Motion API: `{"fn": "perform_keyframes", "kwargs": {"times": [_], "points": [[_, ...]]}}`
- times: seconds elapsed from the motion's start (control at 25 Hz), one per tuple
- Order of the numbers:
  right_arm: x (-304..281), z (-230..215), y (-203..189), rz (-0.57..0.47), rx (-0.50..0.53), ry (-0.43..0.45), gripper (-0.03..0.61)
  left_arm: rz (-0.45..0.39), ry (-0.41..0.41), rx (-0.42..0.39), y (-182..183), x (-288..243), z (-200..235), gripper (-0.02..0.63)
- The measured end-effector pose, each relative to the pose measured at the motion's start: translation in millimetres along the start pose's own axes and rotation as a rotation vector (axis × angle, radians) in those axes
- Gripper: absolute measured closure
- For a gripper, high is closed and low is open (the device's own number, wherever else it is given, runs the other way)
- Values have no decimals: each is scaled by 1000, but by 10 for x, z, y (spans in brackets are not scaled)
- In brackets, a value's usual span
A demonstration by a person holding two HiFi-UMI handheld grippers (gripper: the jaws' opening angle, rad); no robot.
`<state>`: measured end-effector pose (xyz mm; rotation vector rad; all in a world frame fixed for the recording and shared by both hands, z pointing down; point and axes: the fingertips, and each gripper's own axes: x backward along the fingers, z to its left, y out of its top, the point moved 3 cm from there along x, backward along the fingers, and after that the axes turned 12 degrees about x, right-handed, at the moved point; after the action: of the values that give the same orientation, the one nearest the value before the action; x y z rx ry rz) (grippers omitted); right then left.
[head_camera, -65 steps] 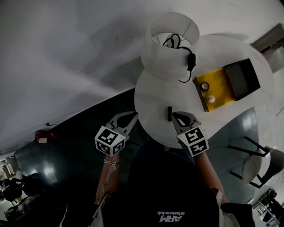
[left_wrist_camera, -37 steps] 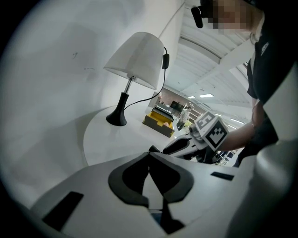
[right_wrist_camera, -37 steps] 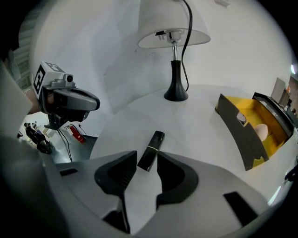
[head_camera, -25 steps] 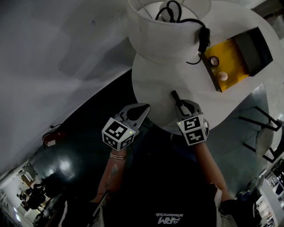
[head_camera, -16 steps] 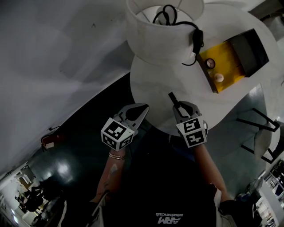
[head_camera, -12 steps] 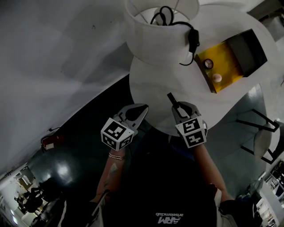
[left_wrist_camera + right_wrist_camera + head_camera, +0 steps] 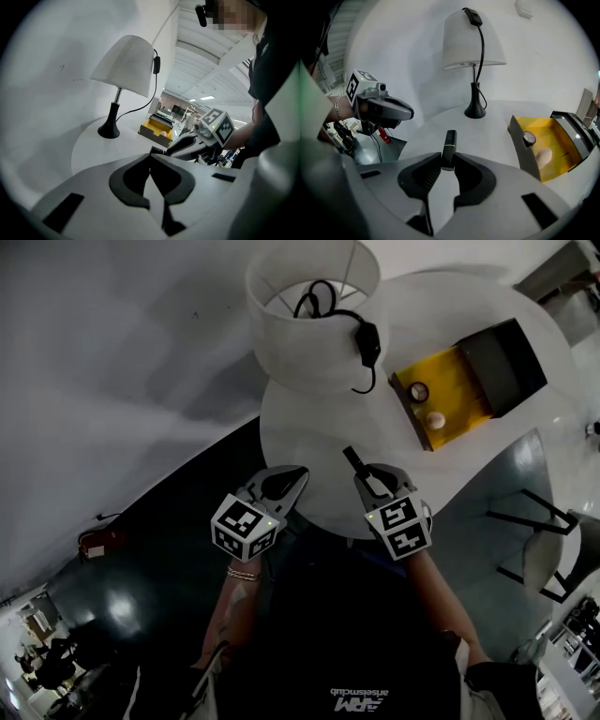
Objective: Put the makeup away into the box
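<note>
A slim black makeup tube with a gold band (image 7: 449,146) (image 7: 354,463) sticks out of my right gripper (image 7: 447,161) (image 7: 367,477), whose jaws are shut on its near end, just above the round white table (image 7: 309,442). The open box (image 7: 464,381) (image 7: 548,145) has a dark outside and yellow lining; it lies at the table's right and holds a small round jar (image 7: 528,138) and a pale egg-shaped sponge (image 7: 543,157). My left gripper (image 7: 283,486) (image 7: 150,161) hovers at the table's near edge, shut and empty.
A white table lamp (image 7: 309,310) (image 7: 473,44) with a black base and cord stands at the table's back, left of the box. Beyond the table edge lies dark floor; chair legs (image 7: 525,531) show at the right.
Both grippers have risen a little. The right one carries the black tube clear of the table. The lamp and box have drifted left and down in the head view.
</note>
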<state>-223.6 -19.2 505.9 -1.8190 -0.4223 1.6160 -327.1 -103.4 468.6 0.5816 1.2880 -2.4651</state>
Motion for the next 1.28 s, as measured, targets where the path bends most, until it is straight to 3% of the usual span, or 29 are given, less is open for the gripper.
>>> {"fn": "perform_keyframes", "kwargs": {"times": [0.8, 1.28], "points": [[551, -908, -57, -92, 124, 138, 474, -135, 134, 55, 309, -718, -665, 597], [886, -1212, -205, -165, 205, 226, 474, -230, 270, 73, 315, -859, -1123, 597]]}}
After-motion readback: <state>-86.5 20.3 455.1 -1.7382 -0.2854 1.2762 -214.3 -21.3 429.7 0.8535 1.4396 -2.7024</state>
